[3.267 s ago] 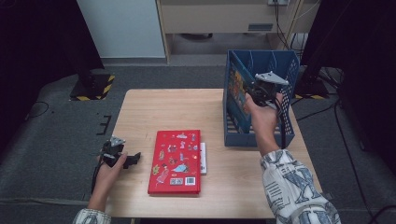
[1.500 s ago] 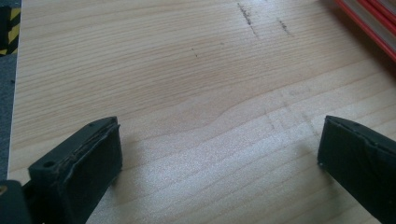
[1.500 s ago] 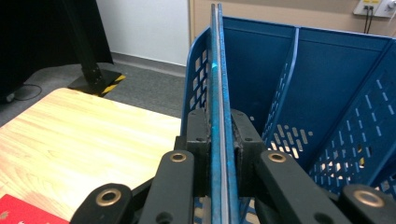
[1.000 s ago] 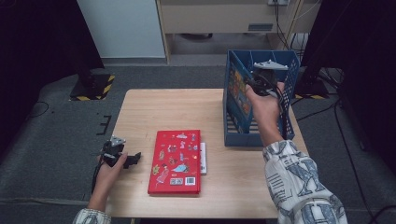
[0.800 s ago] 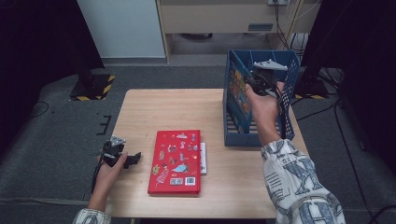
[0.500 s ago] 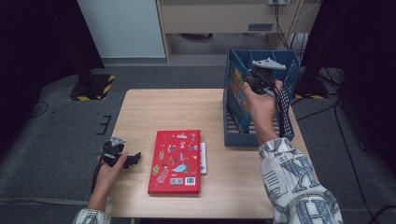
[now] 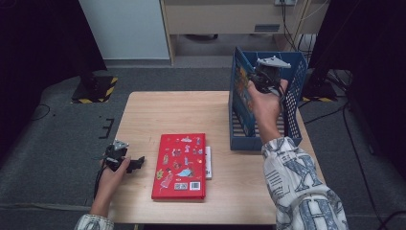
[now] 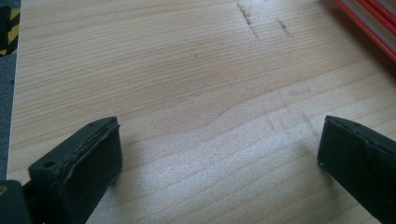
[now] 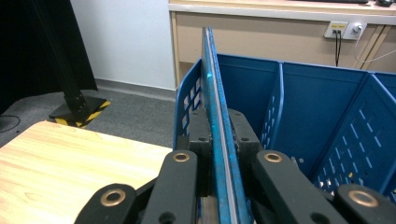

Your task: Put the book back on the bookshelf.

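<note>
Carried a little farther over the blue crate (image 7: 293, 103), the right claw (image 9: 219, 140) stays clamped on a thin blue book (image 9: 212, 93) not yet slotted in, while the left claw (image 8: 219, 154) rests apart on the worktop (image 8: 187, 70) beside the red book (image 7: 181, 165), which waits its turn.

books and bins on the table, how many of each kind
red books lying flat: 1, the red book
blue books held upright in the right tongs: 1, the blue book
blue file bins: 1, the blue file bin
total: 3

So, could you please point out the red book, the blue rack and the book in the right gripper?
red book (image 7: 179, 165): high view, middle of its cover.
blue rack (image 7: 258, 143): high view, near wall.
blue book (image 9: 214, 93): right gripper view, its edge.
</note>
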`<state>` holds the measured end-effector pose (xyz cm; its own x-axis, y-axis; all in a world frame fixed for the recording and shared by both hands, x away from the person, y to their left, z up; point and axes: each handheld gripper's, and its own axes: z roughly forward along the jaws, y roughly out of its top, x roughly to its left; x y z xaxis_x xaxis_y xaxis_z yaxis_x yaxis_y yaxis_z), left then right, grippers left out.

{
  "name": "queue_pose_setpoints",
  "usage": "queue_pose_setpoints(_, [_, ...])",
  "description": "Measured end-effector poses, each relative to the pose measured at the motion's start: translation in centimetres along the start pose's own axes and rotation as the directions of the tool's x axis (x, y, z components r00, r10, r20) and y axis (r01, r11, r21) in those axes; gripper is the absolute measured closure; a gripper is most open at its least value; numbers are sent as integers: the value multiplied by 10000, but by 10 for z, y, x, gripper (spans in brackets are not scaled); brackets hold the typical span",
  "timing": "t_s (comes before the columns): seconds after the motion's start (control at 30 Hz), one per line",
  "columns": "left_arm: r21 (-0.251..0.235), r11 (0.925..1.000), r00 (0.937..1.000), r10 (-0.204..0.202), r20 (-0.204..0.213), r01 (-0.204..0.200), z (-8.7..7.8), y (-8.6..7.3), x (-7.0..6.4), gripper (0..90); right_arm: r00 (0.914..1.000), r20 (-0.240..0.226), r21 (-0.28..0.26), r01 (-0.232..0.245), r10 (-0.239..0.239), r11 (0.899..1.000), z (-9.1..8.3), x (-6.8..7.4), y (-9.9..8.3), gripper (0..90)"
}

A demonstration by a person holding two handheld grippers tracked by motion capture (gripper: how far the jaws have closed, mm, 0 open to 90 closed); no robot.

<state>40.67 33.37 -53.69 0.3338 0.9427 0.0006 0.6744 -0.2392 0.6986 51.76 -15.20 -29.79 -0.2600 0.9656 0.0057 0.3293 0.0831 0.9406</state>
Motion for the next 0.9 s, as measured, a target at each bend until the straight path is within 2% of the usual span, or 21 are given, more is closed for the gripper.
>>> queue_pose_setpoints(0.9, [5,10000,10000,34,26,-34,0,0,0,0,9996,287,-68,10,-8,10000,12,4,-3,825])
